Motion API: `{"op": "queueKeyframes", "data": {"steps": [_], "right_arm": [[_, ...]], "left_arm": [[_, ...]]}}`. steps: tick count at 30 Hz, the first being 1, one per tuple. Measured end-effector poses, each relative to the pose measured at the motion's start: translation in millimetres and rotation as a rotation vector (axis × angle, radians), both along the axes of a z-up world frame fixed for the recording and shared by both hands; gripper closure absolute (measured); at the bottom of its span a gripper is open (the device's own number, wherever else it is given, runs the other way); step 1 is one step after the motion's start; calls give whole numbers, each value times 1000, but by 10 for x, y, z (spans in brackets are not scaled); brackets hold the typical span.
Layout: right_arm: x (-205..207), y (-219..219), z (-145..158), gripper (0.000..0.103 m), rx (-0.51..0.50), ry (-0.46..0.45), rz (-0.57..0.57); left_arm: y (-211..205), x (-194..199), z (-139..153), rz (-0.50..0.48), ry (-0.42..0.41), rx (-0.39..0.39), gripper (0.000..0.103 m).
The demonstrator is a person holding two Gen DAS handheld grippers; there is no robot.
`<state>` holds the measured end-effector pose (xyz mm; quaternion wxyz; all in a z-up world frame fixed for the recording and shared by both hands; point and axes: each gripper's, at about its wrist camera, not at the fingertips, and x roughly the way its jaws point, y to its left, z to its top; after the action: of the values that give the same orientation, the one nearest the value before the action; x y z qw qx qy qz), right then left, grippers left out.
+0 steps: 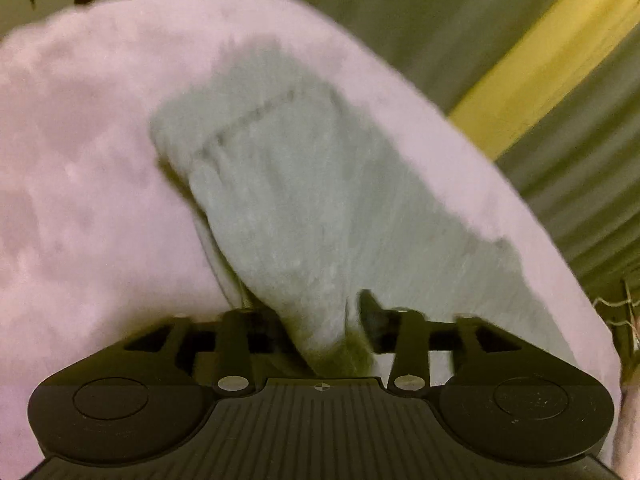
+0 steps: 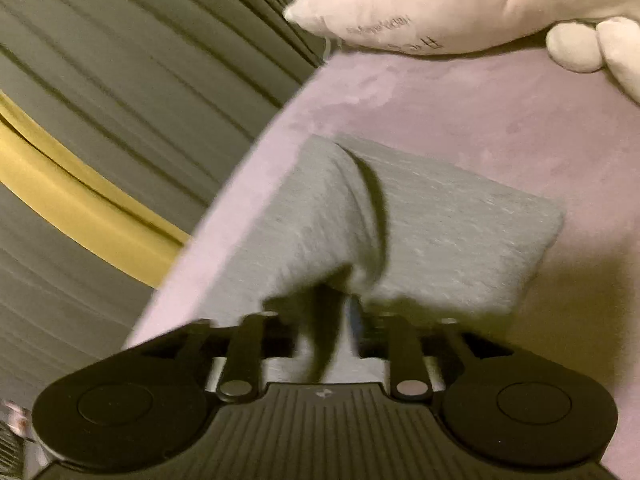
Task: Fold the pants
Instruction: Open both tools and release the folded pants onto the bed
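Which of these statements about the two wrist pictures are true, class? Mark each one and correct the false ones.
1. The pants are grey. True.
2. The pants lie on a bare wooden floor. False: they lie on a pink fuzzy surface.
3. The left hand-held gripper has grey fabric between its fingers. True.
4. The right hand-held gripper hangs away from the pants. False: pants fabric is bunched between its fingers.
5. A white-gloved hand shows at the top of the right wrist view. True.
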<state>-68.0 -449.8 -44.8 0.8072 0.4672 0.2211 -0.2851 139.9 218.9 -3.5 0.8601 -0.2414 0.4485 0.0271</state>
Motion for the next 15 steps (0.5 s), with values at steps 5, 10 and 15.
{"op": "queueKeyframes", "data": {"steps": [5, 10, 15], "right_arm": [[-71, -53, -184, 17, 68, -6, 43], [-129, -213, -483, 6, 221, -166, 1], [-92, -342, -503, 7, 305, -280, -3]], "left_arm": [[50, -273, 431, 115, -143, 168, 21], [-85, -524, 697, 92, -218, 167, 10], [-509, -561, 621, -7, -270, 131, 7]]}}
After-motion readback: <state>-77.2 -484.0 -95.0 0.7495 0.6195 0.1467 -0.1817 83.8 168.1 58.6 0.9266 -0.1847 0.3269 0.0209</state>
